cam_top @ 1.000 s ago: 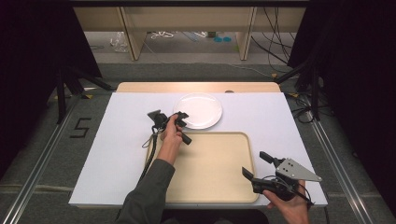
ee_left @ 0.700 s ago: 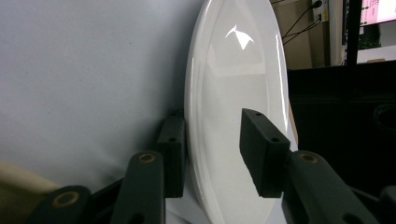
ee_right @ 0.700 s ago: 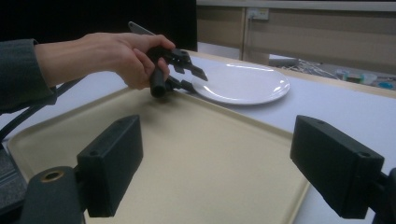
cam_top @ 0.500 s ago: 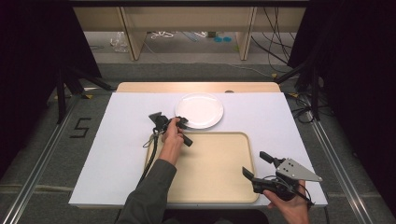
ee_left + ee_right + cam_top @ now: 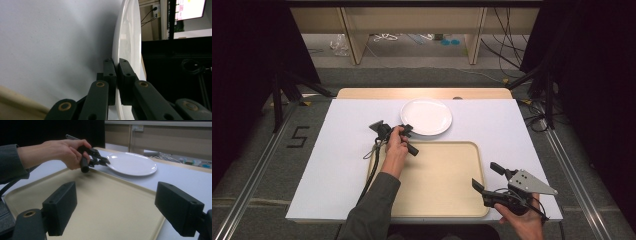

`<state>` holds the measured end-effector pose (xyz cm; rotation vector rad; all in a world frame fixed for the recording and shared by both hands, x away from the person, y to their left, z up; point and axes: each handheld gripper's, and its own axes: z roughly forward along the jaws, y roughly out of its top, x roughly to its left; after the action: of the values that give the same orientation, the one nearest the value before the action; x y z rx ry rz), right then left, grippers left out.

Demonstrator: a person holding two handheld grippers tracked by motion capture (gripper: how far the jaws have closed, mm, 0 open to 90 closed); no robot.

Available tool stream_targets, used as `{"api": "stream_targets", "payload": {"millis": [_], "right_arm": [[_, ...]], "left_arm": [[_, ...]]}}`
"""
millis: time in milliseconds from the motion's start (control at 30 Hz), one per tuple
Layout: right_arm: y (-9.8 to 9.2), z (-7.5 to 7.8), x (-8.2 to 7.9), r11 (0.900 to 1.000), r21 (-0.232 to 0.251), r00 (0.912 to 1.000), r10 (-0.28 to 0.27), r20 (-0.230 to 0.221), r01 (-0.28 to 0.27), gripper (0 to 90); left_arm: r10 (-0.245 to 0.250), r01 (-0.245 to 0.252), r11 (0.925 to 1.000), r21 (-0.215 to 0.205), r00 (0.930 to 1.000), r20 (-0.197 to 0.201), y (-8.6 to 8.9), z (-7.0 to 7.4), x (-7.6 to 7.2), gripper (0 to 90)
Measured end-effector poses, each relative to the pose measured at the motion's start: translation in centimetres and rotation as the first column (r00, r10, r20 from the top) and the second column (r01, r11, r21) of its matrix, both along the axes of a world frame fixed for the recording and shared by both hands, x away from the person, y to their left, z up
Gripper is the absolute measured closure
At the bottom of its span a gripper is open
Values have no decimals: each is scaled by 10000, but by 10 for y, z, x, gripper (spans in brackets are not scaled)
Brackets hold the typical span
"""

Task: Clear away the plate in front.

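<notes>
A white plate (image 5: 427, 116) lies on the white table top beyond a beige tray (image 5: 437, 175). My left gripper (image 5: 406, 131) reaches its near left rim; its jaws have just been closing, and the rim is between them. In the left gripper view the gripper (image 5: 117, 61) is shut on the thin edge of the plate (image 5: 127, 30), one pad on each face. My right gripper (image 5: 485, 175) hovers open over the tray's near right corner. The right gripper view shows the gripper (image 5: 119, 207) with wide jaws over the tray (image 5: 100, 202), and farther off the plate (image 5: 132, 163).
The white table top (image 5: 332, 150) has bare room left of the tray and right of the plate. A wooden strip (image 5: 422, 93) runs along its far edge. The left gripper's cable (image 5: 373, 165) trails back along the forearm.
The left gripper's jaws have closed onto the plate's rim. Both hands and the plate stayed where they were.
</notes>
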<state>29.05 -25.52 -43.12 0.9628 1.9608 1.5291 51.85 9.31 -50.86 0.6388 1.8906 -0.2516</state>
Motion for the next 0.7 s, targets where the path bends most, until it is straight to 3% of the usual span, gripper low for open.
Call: {"api": "stream_targets", "payload": {"millis": [67, 200, 300, 400, 467, 533, 600, 700], "right_arm": [[0, 0, 1, 10000, 2, 10000, 1, 91, -1, 190], [-1, 0, 1, 10000, -37, 9999, -16, 145, 17, 191], [-1, 0, 1, 10000, 52, 9998, -83, 153, 82, 191], [-1, 0, 1, 10000, 58, 9999, -62, 161, 61, 190], [-3, 1, 1, 9999, -114, 9996, -38, 274, 41, 190], [-1, -1, 3, 9999, 169, 9987, 3, 518, -12, 190], [-2, 0, 2, 10000, -71, 9995, -59, 322, 62, 190], [-1, -1, 3, 9998, 177, 9986, -1, 526, -9, 190]], "left_arm": [[38, -39, 9999, -124, 10000, -64, 0, -2, -1, 855], [106, -100, 9993, -361, 9998, 185, 1, -4, -2, 852], [95, -85, 9995, -319, 9995, 312, 2, -3, -4, 844], [148, -128, 9986, -505, 9991, 400, 3, -4, -5, 839], [264, -229, 9961, -848, 9989, 396, 2, -3, -6, 836], [249, -193, 9951, -966, 9980, 577, 2, -2, -7, 829], [212, -143, 9934, -1141, 9980, 596, 4, -2, -8, 822], [225, -134, 9920, -1257, 9972, 709, 6, 0, -10, 814]]}}
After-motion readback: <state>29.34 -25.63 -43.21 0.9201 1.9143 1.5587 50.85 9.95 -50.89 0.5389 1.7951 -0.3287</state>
